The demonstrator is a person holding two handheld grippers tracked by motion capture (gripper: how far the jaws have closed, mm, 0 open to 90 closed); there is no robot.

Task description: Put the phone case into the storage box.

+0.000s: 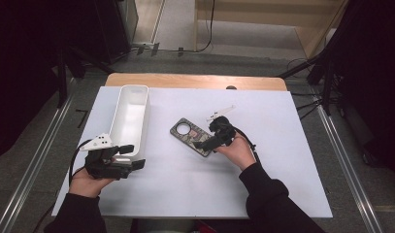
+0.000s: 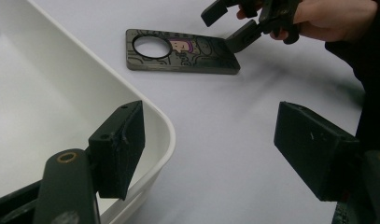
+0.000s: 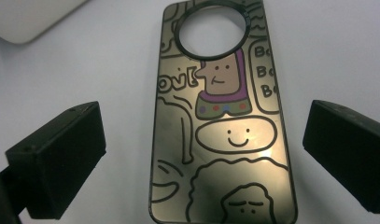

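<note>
Left hand-held gripper [image 1: 129, 156]: wide open, holding nothing, one jaw over the near corner of the white bin [image 1: 130, 116]. Phone case [image 1: 195, 136]: flat on the white worktop [image 1: 282, 160], right of the bin. Right hand-held gripper [image 1: 203, 144]: open and empty, jaws either side of the case. Risk: thin case slipping away, because lying so flat.

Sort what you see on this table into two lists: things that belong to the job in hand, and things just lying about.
In the job:
phone case, lying flat between the open right gripper's fingers
white bin, its near corner at the open left gripper

Lying about:
small white clip-like piece beyond the case
</note>
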